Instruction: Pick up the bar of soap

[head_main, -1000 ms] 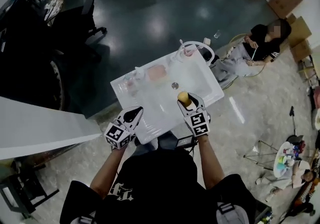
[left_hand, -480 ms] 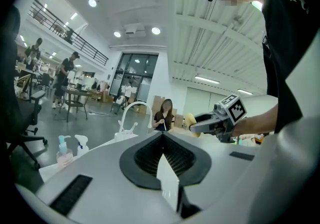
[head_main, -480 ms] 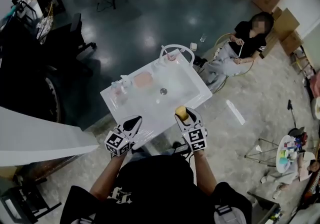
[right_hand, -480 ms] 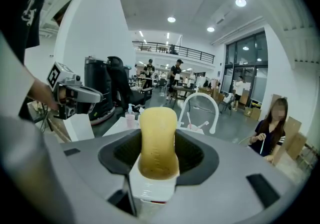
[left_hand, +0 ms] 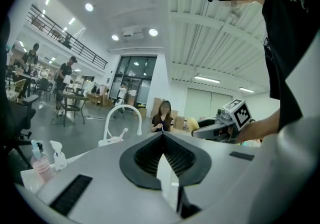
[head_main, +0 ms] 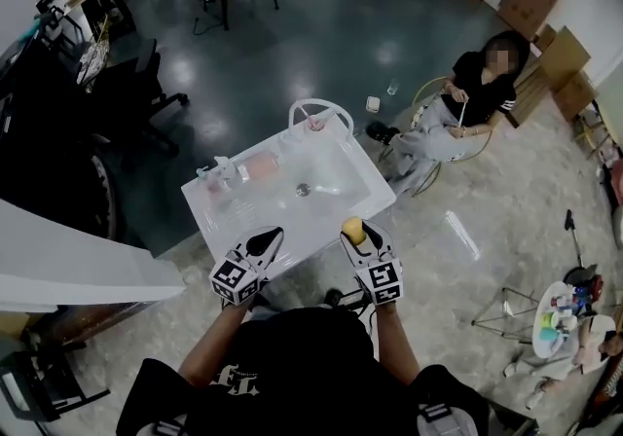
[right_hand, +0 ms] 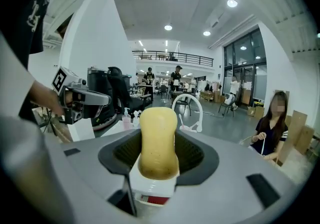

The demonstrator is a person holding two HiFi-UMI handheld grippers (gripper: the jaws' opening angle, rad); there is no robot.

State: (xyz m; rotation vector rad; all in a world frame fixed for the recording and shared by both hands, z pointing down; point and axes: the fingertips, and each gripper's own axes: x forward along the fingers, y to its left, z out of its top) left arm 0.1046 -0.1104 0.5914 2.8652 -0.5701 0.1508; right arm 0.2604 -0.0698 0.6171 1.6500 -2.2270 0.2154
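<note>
Right gripper [head_main: 360, 239] clamps soap bar [right_hand: 158, 140], long axis along jaws, end jutting past tips. Left gripper [head_main: 263, 242] closed, empty.

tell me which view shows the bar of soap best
The right gripper view: the bar of soap fills the centre, clamped in the right tongs. The head view shows a small yellow tip; the left gripper view, a distant sliver.

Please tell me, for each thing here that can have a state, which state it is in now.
Left gripper: shut, nothing between its jaws.
Right gripper: shut on the bar of soap.
Bar of soap: clamped, standing up from the jaws, lifted off the sink.
Spray bottles: upright on the sink's rim.
</note>
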